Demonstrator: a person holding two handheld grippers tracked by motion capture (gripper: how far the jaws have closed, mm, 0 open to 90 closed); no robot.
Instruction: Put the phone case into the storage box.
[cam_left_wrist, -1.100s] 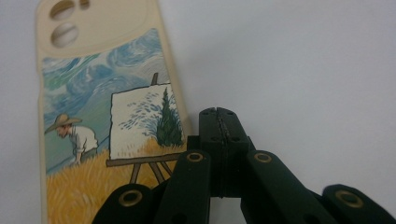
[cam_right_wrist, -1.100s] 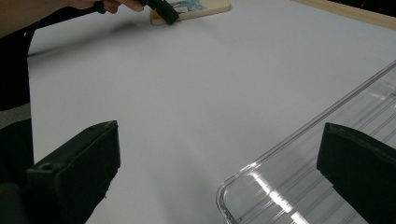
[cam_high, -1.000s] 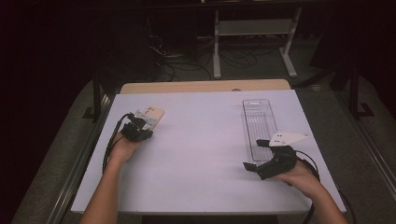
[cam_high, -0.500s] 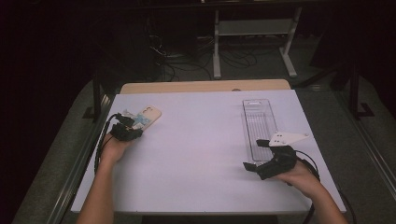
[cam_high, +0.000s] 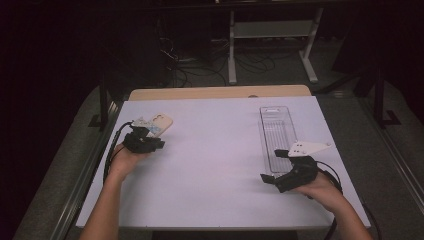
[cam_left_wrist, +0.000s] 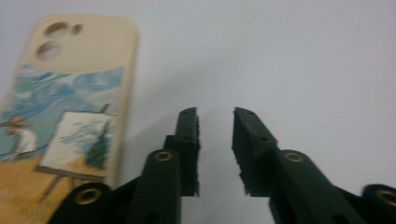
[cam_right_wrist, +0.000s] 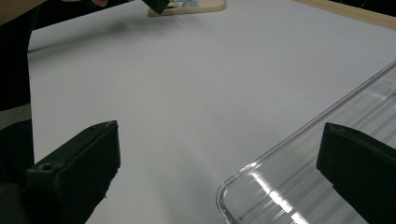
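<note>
Phone case lying flat at the table's left, left gripper just beside it

The phone case (cam_left_wrist: 65, 107) lies face down on the white table (cam_high: 215, 165), painted back up, and the left gripper (cam_left_wrist: 215, 135) sits right beside its long edge; its jaws have just been opening and now stand a little apart with nothing between them. The case looks light, thin and somewhat bendy, with a smooth printed back that could slide, so I'd take it across its two long edges near the middle, away from the camera holes. The right gripper (cam_right_wrist: 224, 154) waits with jaws spread wide and empty at the near corner of the clear tray (cam_high: 277, 130), well apart from the case
</note>
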